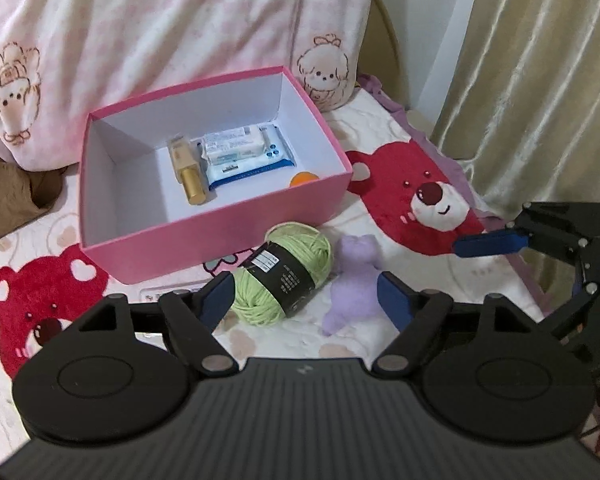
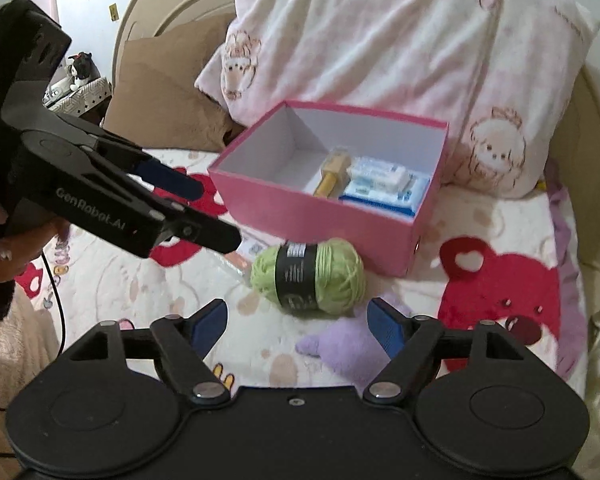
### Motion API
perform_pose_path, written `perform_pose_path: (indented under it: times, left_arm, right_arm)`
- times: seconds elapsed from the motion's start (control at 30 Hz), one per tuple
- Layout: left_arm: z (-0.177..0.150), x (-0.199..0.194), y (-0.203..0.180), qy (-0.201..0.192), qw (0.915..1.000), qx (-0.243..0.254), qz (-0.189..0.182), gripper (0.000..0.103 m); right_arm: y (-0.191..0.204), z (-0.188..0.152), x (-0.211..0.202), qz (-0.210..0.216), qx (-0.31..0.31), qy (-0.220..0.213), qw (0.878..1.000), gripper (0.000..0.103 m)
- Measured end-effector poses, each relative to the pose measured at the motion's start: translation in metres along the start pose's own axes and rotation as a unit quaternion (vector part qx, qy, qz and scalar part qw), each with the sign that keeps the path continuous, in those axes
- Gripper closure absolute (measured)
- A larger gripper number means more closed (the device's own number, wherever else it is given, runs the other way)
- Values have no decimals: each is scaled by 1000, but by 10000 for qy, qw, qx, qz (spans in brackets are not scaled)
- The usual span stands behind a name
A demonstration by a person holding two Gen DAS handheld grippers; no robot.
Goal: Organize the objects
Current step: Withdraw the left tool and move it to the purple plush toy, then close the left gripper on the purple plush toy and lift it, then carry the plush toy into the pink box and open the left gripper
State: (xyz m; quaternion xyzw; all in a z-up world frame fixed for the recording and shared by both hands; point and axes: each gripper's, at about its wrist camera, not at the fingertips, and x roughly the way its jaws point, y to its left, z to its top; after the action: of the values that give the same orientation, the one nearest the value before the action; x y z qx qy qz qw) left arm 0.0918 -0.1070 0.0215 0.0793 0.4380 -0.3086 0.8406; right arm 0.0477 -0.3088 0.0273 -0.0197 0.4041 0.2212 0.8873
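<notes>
An open pink box (image 1: 260,224) (image 2: 312,216) sits on the bed. In it lie a gold bottle (image 1: 190,178) (image 2: 330,180), white and blue wipe packs (image 1: 244,152) (image 2: 384,184) and an orange ball (image 1: 303,179). A green yarn ball with a black label (image 1: 284,274) (image 2: 312,278) lies in front of the box. A purple plush toy (image 1: 354,280) (image 2: 348,350) lies beside it. My left gripper (image 1: 306,300) is open and empty just before the yarn. My right gripper (image 2: 298,326) is open and empty before the yarn and plush.
The bed has a white blanket with red bears (image 1: 428,200) (image 2: 504,300). A pink pillow (image 1: 172,24) (image 2: 400,52) stands behind the box, a brown cushion (image 2: 160,96) to its left. A gold curtain (image 1: 540,80) hangs at the right. A flat card (image 2: 248,254) lies by the yarn.
</notes>
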Motion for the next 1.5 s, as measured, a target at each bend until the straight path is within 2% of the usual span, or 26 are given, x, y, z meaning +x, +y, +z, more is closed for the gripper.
perform_pose_path:
  times: [0.07, 0.23, 0.3, 0.4, 0.47, 0.8, 0.9, 1.03, 1.1, 1.17, 1.2, 1.3, 1.4, 1.5]
  left_arm:
    - [-7, 12, -3, 53, 10000, -24, -9, 25]
    - [-24, 43, -10, 176, 9996, -173, -145, 25]
    - [-32, 53, -13, 67, 9992, -271, -272, 26]
    - [-38, 62, -20, -134, 9988, -320, -355, 25]
    - [-41, 71, -26, -179, 9990, -247, -324, 25]
    - [-57, 117, -38, -127, 9975, -398, -576, 32]
    - [-61, 128, -34, -272, 9961, -527, -655, 33]
    - [-61, 148, -33, -23, 9979, -371, -526, 33]
    - [-63, 155, -28, 15, 9963, -530, -681, 35]
    - [-65, 156, -26, -11, 9940, -680, -859, 44]
    - [-67, 155, -27, -57, 9933, -694, -922, 49]
    - [-72, 148, -28, -80, 9919, -772, -1002, 51]
    - [-77, 137, -24, -59, 9875, -1049, -1179, 53]
    - [-84, 136, -24, 105, 9844, -1259, -1227, 54]
  right_arm:
    - [-3, -8, 8, -43, -32, 125, 9999, 22]
    - [-13, -25, 23, -125, -116, 48, 9998, 16]
    - [-18, -34, 31, -182, -90, -54, 9998, 16]
    - [-22, -50, 45, -571, -24, -423, 9975, 16]
    - [-24, -59, 58, -615, -83, -386, 9973, 16]
    - [-25, -89, 100, -632, -68, -259, 9976, 16]
    - [-30, -91, 106, -641, 61, -296, 9975, 16]
    - [-39, -89, 114, -603, 159, -251, 9977, 17]
    - [-40, -88, 118, -563, 181, -222, 9980, 17]
    - [-38, -88, 119, -584, 158, -221, 9979, 21]
    - [-35, -88, 118, -624, 124, -224, 9977, 29]
    - [-27, -90, 111, -743, -59, -236, 9969, 34]
    - [-20, -97, 99, -739, -209, -371, 9964, 35]
    - [-15, -103, 97, -702, -338, -262, 9966, 35]
